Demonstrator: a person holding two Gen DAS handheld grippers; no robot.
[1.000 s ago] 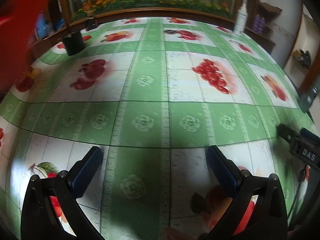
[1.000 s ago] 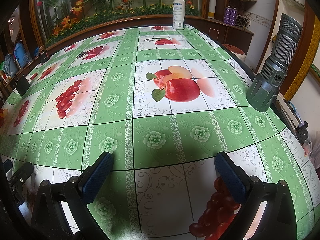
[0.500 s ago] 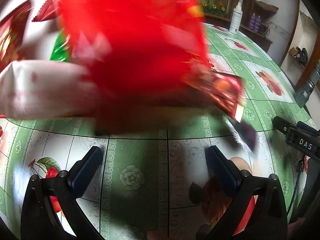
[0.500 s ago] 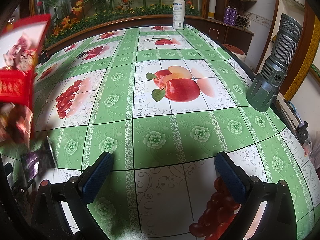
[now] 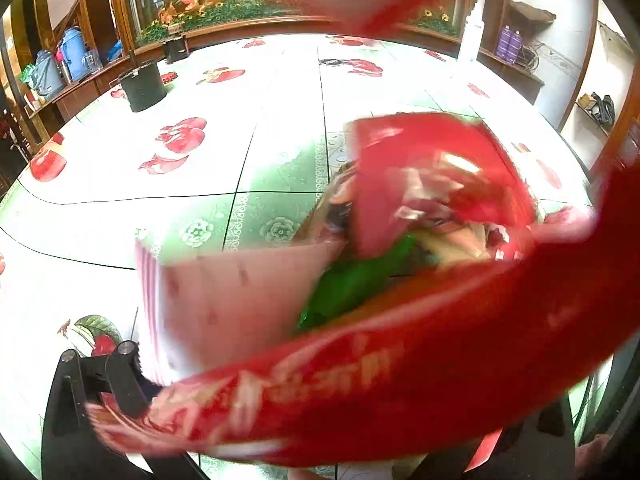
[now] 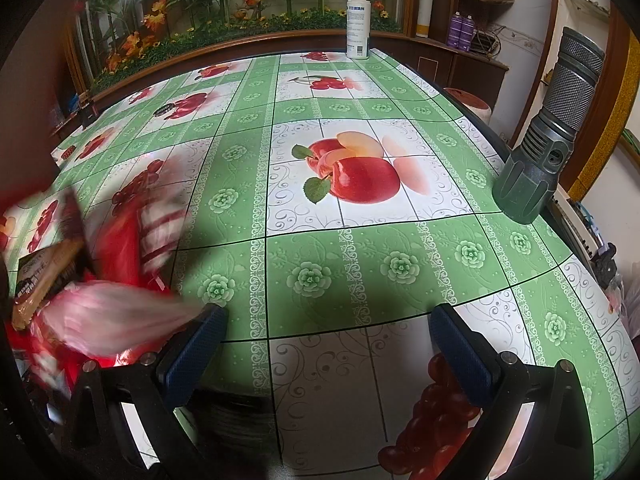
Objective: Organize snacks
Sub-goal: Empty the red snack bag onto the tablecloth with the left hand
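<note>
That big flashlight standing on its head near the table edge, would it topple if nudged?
Probably yes. The flashlight stands tall on its wide head and appears tilted. Its knurled metal-looking body suggests weight, and it might roll once down.

A white spray bottle (image 6: 357, 20) stands at the far edge of the fruit-print tablecloth (image 6: 360, 256). A large grey flashlight (image 6: 548, 132) stands head-down near the right edge. A black pot (image 5: 142, 85) sits far left.

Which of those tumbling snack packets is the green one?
The green packet in the left wrist view, wedged between the pale pink pack and the blurred red packs.
</note>
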